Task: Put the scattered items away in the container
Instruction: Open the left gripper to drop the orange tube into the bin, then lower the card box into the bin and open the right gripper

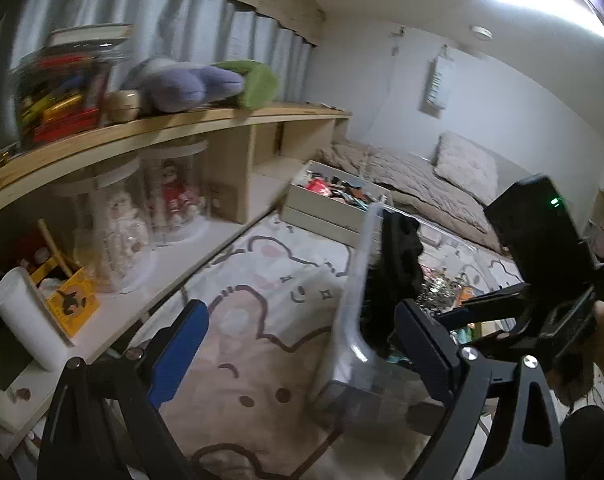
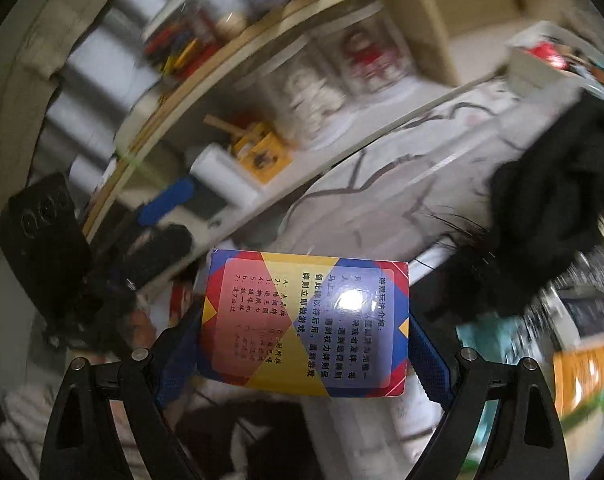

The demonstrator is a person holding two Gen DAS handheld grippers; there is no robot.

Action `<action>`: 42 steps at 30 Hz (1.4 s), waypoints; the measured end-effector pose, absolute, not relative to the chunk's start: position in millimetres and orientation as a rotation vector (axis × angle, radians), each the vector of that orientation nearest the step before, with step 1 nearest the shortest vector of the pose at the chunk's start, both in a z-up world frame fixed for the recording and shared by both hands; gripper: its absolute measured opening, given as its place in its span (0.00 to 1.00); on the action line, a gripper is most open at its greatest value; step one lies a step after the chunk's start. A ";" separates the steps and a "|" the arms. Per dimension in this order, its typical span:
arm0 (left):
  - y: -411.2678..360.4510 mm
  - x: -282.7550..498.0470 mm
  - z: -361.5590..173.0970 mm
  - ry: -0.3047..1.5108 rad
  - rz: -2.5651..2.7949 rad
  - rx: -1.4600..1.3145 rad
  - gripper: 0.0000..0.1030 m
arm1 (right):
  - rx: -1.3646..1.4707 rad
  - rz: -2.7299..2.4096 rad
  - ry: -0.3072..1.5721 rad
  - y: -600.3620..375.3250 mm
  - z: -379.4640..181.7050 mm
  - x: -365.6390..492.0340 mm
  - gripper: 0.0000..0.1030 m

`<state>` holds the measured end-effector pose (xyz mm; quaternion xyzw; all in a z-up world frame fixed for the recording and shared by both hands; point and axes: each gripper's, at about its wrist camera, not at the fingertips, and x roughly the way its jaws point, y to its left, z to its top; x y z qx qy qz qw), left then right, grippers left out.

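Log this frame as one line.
right claw: shut on card box | left claw: open, empty | clear bin: ahead

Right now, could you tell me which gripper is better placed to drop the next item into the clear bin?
Right. The right gripper already clamps the card box; the left gripper is open and empty beside the clear bin.

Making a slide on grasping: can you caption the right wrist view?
Right gripper clamps a colourful card box between its blue pads, above a black garment.
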<state>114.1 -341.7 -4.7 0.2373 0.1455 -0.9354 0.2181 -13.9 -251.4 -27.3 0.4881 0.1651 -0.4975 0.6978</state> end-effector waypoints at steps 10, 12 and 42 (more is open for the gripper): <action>-354.9 129.5 -5.3 0.449 -2.571 0.606 0.92 | 1.039 -0.966 0.545 -283.5 -47.4 -33.2 0.90; -353.3 127.4 -4.0 0.454 -2.600 0.599 0.92 | 1.028 -0.950 0.571 -289.4 -50.3 -38.2 0.90; -320.8 115.0 0.1 0.386 -2.723 0.603 0.92 | 0.641 -1.281 0.876 -255.3 -7.1 -28.7 0.89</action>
